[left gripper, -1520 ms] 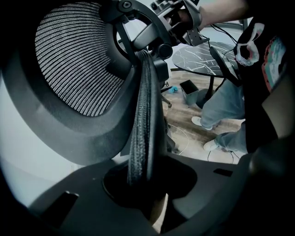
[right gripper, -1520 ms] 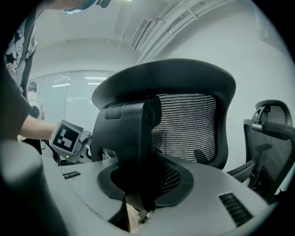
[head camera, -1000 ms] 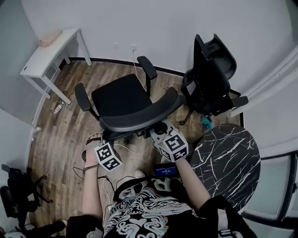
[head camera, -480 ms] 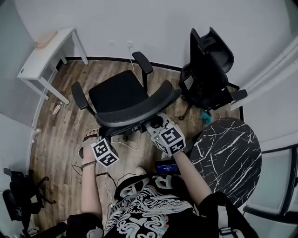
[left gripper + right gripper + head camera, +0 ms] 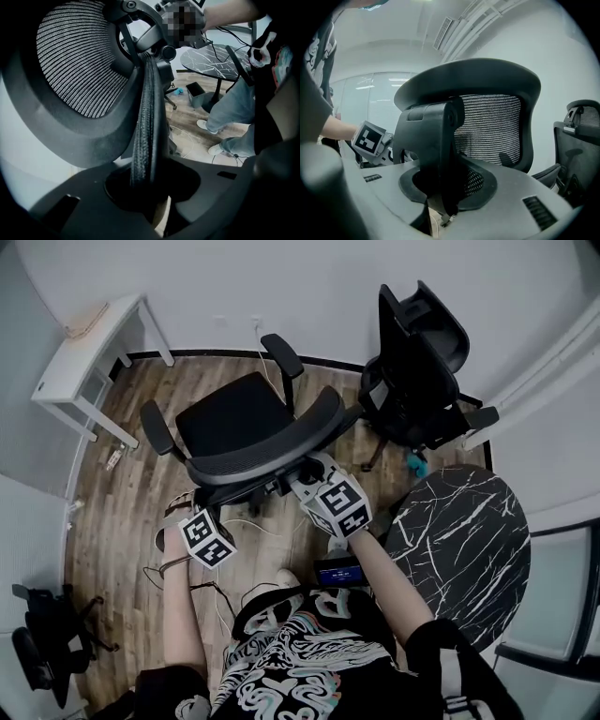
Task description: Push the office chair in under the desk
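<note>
Shows one dark open bin (image 5: 194, 90) beside the foot of the round marble counter (image 5: 459, 549); contents not discernible. Counts two tools, two counters and two chairs in full, plus a dark chair-like frame (image 5: 42, 634) cut off by the near-left edge. Places the office chair (image 5: 239, 423) at centre on the wood floor (image 5: 122, 502), backrest towards the person, seat towards the far wall, well apart from the white counter (image 5: 70, 357) at far left. Finds the left tool (image 5: 146, 185) closed narrowly on the backrest's ribbed left edge, and the right tool (image 5: 440, 185) closed wider on the black plastic bracket behind the backrest. Sets the second chair (image 5: 417, 371) close by on the right. Leaves open floor between office chair and white counter, with loose cables (image 5: 234, 587) on the near floor.
</note>
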